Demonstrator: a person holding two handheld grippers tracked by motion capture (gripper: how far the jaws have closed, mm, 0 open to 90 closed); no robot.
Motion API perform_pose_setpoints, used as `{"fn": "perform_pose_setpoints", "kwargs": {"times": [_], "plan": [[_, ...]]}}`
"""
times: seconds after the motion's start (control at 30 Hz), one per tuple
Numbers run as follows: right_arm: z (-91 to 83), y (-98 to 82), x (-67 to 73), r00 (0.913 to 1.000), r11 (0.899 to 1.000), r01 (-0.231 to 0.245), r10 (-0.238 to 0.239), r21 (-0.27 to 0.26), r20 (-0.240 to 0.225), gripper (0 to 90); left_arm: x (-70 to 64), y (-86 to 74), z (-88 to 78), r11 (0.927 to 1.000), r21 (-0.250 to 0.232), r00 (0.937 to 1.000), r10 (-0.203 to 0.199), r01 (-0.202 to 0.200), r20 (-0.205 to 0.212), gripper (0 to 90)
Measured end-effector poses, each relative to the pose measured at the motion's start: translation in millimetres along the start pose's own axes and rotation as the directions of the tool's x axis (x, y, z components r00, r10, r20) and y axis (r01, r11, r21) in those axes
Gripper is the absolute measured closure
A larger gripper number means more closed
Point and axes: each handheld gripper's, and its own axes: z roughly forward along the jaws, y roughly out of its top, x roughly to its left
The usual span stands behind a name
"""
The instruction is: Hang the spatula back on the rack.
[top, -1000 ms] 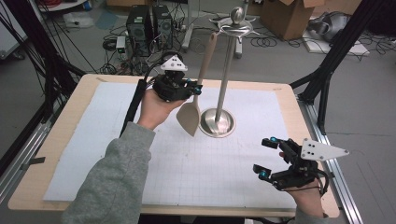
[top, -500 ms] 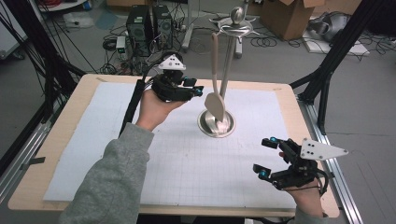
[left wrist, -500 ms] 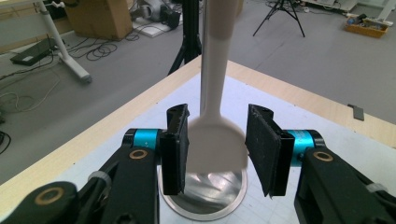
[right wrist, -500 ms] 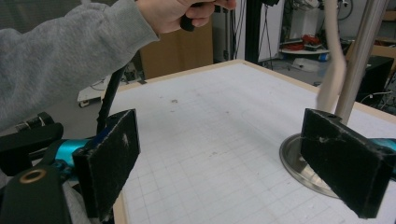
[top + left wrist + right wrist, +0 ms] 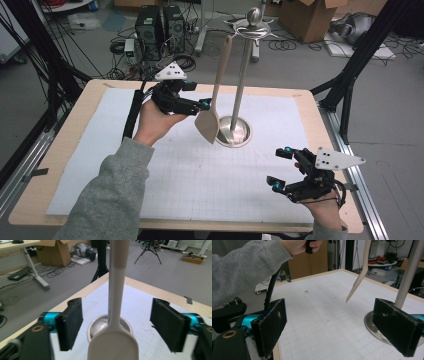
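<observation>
Here, nearest the camera in the high view, the right gripper (image 5: 281, 170) sits at the lower right of the frame, jaws spread with nothing between them, unmoved against the earlier frames. No true container is on the table (image 5: 60, 165); the closest thing is the round dished base (image 5: 234, 132) of the metal stand (image 5: 243, 75) at frame centre, and it holds nothing but its own pole. Just left of that pole hangs the spatula (image 5: 209, 124): pale beige, long slim handle, flat broad blade at the bottom, hooked at the stand's top, blade clear of the mat (image 5: 200, 185). Left of centre, the left gripper (image 5: 204, 104) points at the blade; its jaws have just been opening and stand wide. In the left gripper view the spatula (image 5: 113, 340) lies between the pads (image 5: 70, 322) without touching either. A second ago those jaws pinched the blade and pulled it leftward; it now hangs released, nearer the pole.
</observation>
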Motion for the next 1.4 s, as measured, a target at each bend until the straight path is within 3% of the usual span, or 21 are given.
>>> {"fn": "perform_pose_setpoints", "kwargs": {"times": [0.6,0.83,0.97,1.13,1.4], "plan": [[11.8,3.6,-6.1,1.0000,1.000,0.007,-0.007,-0.004,0.003,11.5,7.0,-35.8,-37.0,0.9978,-0.060,0.9962,-0.034,0.029,-0.081,6.9],[10.0,4.0,-8.0,0.9998,1.000,0.009,-0.008,-0.022,0.017,11.5,8.7,-52.8,-51.6,0.9971,-0.071,0.9936,-0.037,0.030,-0.107,6.0],[7.1,4.1,-9.0,0.9994,0.999,0.006,-0.004,-0.037,0.033,11.5,9.4,-58.7,-63.1,0.9949,-0.097,0.9941,-0.037,0.027,-0.102,6.1],[4.9,4.2,-9.8,0.9989,0.999,0.005,-0.003,-0.048,0.046,11.5,6.8,-68.1,-74.1,0.9893,-0.143,0.9972,-0.038,0.029,-0.063,6.1],[4.9,4.7,-14.2,0.9970,0.998,-0.003,0.009,-0.070,0.077,11.5,11.2,-88.5,-84.4,0.9874,-0.148,0.9944,-0.069,0.056,-0.081,6.1]]}}
